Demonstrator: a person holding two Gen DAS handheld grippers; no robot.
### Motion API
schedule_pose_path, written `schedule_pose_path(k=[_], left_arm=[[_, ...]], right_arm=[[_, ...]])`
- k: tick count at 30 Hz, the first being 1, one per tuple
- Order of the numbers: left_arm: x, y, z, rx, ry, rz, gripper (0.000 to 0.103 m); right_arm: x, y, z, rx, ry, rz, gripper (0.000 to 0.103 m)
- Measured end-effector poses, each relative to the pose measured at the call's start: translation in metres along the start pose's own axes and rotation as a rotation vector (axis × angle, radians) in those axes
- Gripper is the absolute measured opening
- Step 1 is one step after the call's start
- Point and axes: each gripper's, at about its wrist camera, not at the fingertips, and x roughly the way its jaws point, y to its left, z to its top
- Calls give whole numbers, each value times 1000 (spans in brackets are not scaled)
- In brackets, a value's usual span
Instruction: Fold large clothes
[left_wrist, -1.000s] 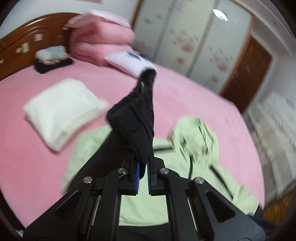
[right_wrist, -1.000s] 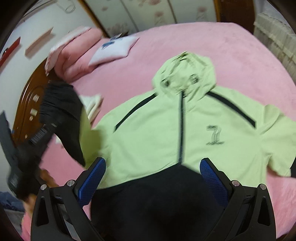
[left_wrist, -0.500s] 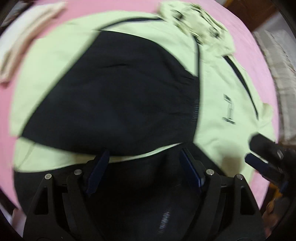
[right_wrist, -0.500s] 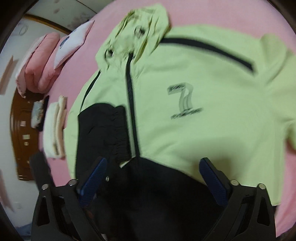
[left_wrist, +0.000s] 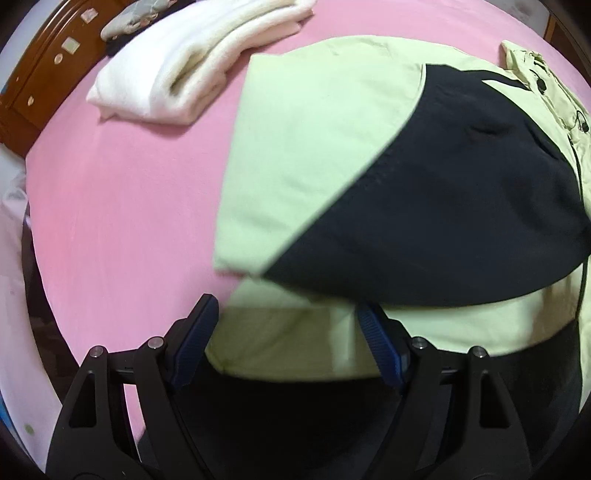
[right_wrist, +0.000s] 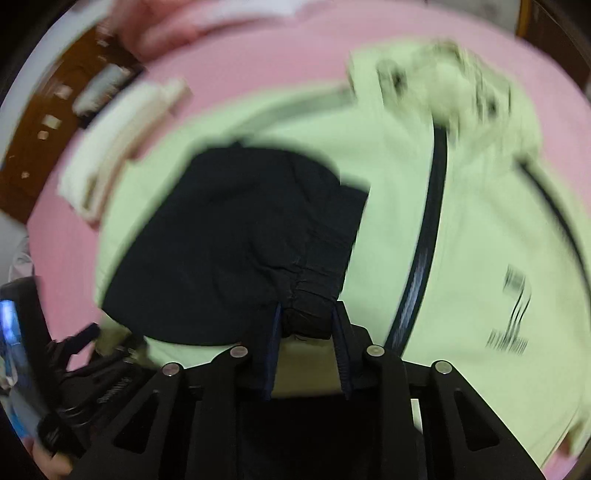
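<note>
The left tool (left_wrist: 286, 338) is spread wide, with nothing between its blue pads, low over the green and black jacket (left_wrist: 314, 147) on the pink bed (left_wrist: 122, 221). The folded black sleeve (left_wrist: 461, 206) hides the jacket's front. A white folded blanket (left_wrist: 192, 62) lies near.

The right tool (right_wrist: 308, 332) has just been closing and pinches the sleeve's cuff (right_wrist: 310, 314). This view is blurry; the chest print (right_wrist: 511, 314) cannot be read.
</note>
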Motion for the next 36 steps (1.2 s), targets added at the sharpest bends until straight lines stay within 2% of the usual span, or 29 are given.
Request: schedule_pose_path(k=[4,6,8,10,13,16,20,22,24,25,26,27,28,29,30,31,32,33,34,35,36], left_arm=[[2,-1,12,-7,-15,3,76],[5,-11,20,-10,-18,6,76],[5,-11,23,-12,-26,9,76],[8,-9,23,-20,-35,5,76],[14,-3,24,-48,-36,-14,76],[11,-6,15,-66,-44,-25,76],[15,-7,16,-47,-52,-14,78],[-1,-13,12,-24,-40,14,78],[-16,-18,13,16,-52,50,78],[-26,-21,13,33,-75,56,78],[-41,-25,12,56,-114,58,78],[-60,-30,11,83,-164,60,78],[-75,-36,9,102,-202,48,78],[-91,-43,8,125,-242,4,78],[-104,-52,6,147,-264,-71,78],[-110,-58,7,167,-259,-154,78],[-115,-70,10,210,-251,-269,77],[-114,-81,12,241,-241,-323,69],[-110,-98,15,281,-236,-364,46],[-104,-111,18,310,-225,-372,34],[-97,-123,20,332,-205,-369,19]], right_arm=[[-58,-7,25,-8,-181,-58,23],[-95,-25,32,30,-263,-93,23],[-126,-42,36,56,-307,-128,23],[-149,-66,25,76,-318,-176,23],[-155,-96,2,118,-267,-249,23],[-131,-140,-48,183,-136,-352,23],[-81,-199,-109,324,0,-359,26],[-57,-206,-128,359,61,-367,27],[-65,-207,-132,408,33,-371,33],[-80,-203,-132,424,-27,-391,36],[-93,-196,-130,423,-72,-410,49],[-108,-187,-127,408,-128,-428,71],[-121,-177,-121,390,-173,-431,79],[-135,-164,-121,358,-244,-401,80],[-138,-155,-118,326,-277,-344,79],[-136,-144,-118,271,-283,-220,77],[-133,-137,-119,233,-264,-128,67],[-118,-128,-119,187,-220,-17,48],[-100,-121,-121,154,-181,64,32],[-87,-117,-123,137,-158,105,3],[-66,-112,-128,124,-121,143,1]])
